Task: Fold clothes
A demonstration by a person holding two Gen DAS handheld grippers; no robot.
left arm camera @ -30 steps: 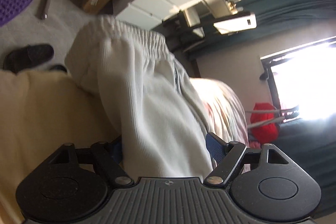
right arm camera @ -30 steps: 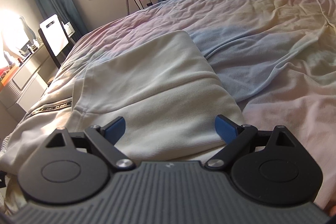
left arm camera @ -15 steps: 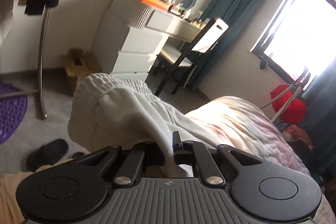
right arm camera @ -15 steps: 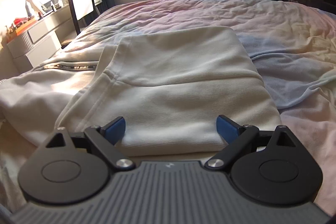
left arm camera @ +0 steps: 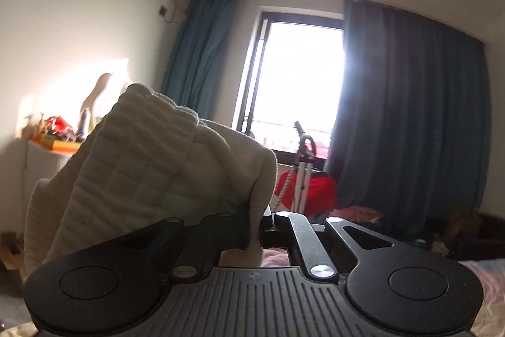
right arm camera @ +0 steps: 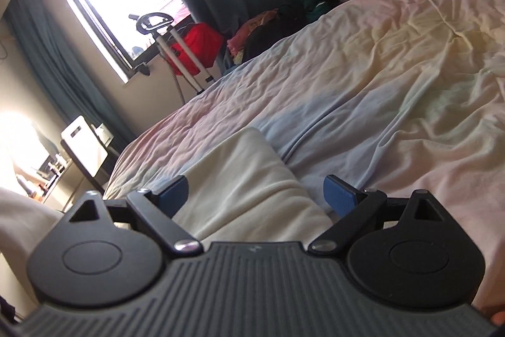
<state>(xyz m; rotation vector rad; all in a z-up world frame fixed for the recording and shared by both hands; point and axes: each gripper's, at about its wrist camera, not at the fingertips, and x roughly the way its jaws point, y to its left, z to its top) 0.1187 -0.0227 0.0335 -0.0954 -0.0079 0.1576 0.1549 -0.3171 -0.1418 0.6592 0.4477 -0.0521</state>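
Note:
My left gripper (left arm camera: 258, 229) is shut on the cream ribbed garment (left arm camera: 151, 172), holding its elastic waistband end lifted in the air, bunched and draped to the left of the fingers. In the right wrist view the folded part of the same cream garment (right arm camera: 249, 188) lies flat on the bed (right arm camera: 394, 78). My right gripper (right arm camera: 255, 195) is open, its blue-padded fingers (right arm camera: 337, 195) spread just above the folded cloth without holding it.
A window (left arm camera: 296, 78) with dark curtains (left arm camera: 407, 122) is ahead. A red bag and a garment steamer (right arm camera: 189, 52) stand by the bed's far side. A dresser (left arm camera: 47, 153) and chair (right arm camera: 85, 150) are at the left. Clothes are piled (right arm camera: 271, 27) near the curtain.
My left gripper closed on the garment's waistband end and swung up and round, from facing the floor and dresser to facing the window. My right gripper stayed open over the folded cloth, tilting.

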